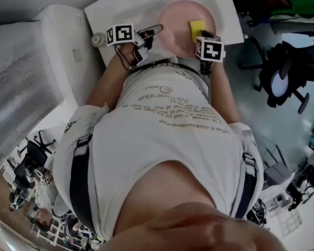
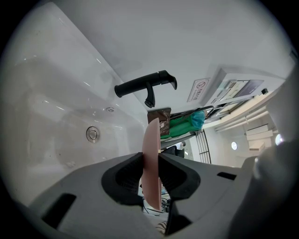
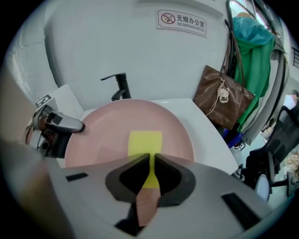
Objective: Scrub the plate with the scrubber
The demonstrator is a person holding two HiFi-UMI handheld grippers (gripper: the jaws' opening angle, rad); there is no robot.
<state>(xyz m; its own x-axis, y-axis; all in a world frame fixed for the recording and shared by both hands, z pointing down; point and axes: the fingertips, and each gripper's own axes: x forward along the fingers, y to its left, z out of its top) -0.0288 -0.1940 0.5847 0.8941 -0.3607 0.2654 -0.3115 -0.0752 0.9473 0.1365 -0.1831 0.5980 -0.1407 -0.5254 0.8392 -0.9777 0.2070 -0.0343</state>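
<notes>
White sink [image 1: 121, 13], black faucet [image 2: 145, 86] at its back, drain [image 2: 93, 134] in basin

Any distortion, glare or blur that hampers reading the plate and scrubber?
Head view: heavy fisheye bend, torso fills the frame, plate small at top. Left gripper view: dark round vignette, glints on the sink, plate edge-on. Right gripper view: even light, plate and scrubber sharp.

plate [image 1: 177, 25] over the sink [image 1: 118, 13], in front of the faucet [image 3: 120, 86]. left gripper [image 1: 151, 32] at the plate's left rim, one jaw on each side of it, touching. right gripper [image 1: 205, 35] at the plate's right, jaws on the scrubber [image 1: 195, 29], which lies against the plate. sign [image 3: 181, 22] on the wall above the faucet; bag [image 3: 223, 103] right of the sink.
</notes>
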